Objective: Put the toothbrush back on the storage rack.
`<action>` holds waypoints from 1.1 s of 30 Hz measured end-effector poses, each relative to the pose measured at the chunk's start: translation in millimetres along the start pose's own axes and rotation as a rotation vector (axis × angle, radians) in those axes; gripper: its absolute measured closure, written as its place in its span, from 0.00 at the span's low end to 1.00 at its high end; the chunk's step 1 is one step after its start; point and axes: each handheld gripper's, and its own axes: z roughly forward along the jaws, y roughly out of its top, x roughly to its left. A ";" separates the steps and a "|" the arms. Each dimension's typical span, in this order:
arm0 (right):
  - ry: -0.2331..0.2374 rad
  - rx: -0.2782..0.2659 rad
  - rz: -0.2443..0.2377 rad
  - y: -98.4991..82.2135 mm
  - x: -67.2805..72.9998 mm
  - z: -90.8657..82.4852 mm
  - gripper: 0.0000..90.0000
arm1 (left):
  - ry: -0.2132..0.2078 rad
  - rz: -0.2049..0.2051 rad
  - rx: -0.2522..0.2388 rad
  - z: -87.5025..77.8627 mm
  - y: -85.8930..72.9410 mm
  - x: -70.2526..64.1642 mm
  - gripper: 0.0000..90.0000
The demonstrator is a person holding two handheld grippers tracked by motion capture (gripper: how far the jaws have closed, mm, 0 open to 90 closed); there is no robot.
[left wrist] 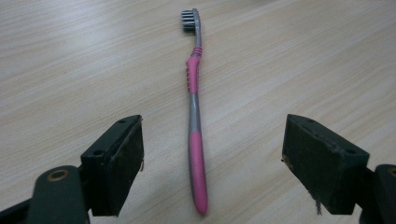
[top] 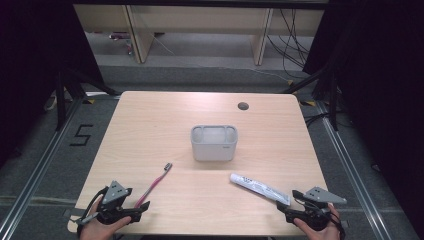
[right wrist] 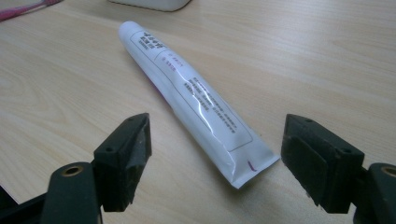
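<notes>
Nearest to camera: my two hands at the bottom edge of the high view, each holding a gripper low over the near edge of the worktop.
Worktop (top: 150,130): pale wood grain, the largest thing before me; a small round hole (top: 243,106) sits near its far right corner.
Holder (top: 214,142): a grey, boxy tub standing upright about mid-worktop, beyond both grippers and well apart from them; its rim shows compartments, but I cannot tell how many.
Left gripper (top: 131,212): in my left hand at the near left corner, fingers (left wrist: 119,163) spread wide and holding nothing; they point along the toothbrush from its handle end.
Right gripper (top: 291,206): in my right hand at the near right corner, fingers (right wrist: 125,158) likewise spread wide and empty; they face the flat end of the tube.
Toothpaste tube (top: 259,187): white with small dark print, lying flat on the worktop to the near right of the holder; its cap end points toward the holder, and its crimped flat end lies between my right fingers in the right gripper view without touching either pad.
Toothbrush (top: 155,183): pink and grey, lying flat on the worktop to the near left of the holder; the grey bristle head points away from me, and the pink handle tip reaches in between my left fingers, clear of both pads.
Spacing: toothbrush and tube lie well apart, one before each gripper, with bare worktop between them.
</notes>
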 end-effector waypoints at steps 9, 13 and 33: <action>-0.016 0.004 -0.012 0.4 -0.7 -0.7 0.28 | 0.000 0.002 0.000 0.0 0.1 0.0 0.22; -0.009 0.013 0.001 0.3 0.2 -0.2 0.28 | 0.000 0.000 0.000 0.2 0.0 -0.1 0.22; 0.002 0.011 0.010 0.1 0.3 -0.6 0.28 | -0.019 0.029 0.026 7.1 6.6 0.7 0.23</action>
